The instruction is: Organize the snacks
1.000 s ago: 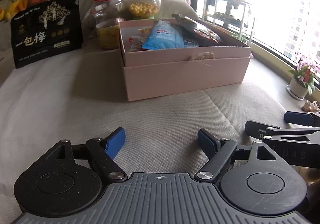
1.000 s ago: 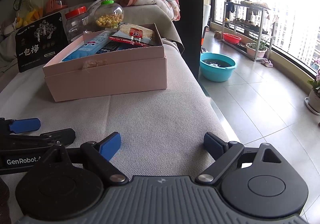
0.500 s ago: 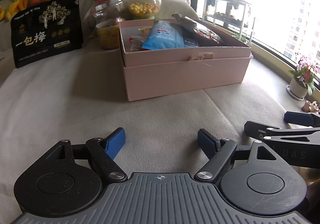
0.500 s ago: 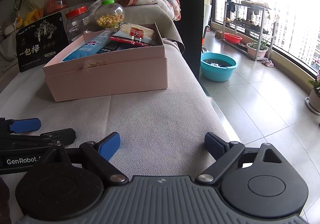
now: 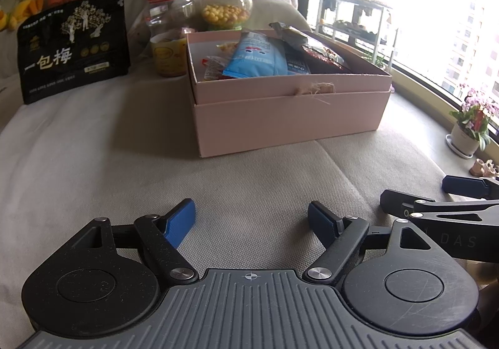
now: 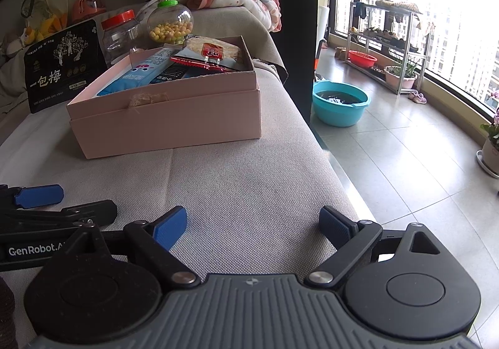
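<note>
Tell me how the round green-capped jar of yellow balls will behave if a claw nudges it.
The green-capped jar looks globe-shaped, so it may rock or roll off line. Its clear wall looks smooth, probably slippery. It is only partly filled with yellow balls, so the load may shift.

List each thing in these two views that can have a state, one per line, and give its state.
pink box: open, lid off, packets inside.
blue packet: lying in the box, sealed.
black pouch: upright, outside the box.
red-lidded jar: capped, upright.
green-lidded jar: capped, part full of yellow balls.
left gripper: open, empty.
right gripper: open, empty.
teal basin: on the floor, holding water.
</note>
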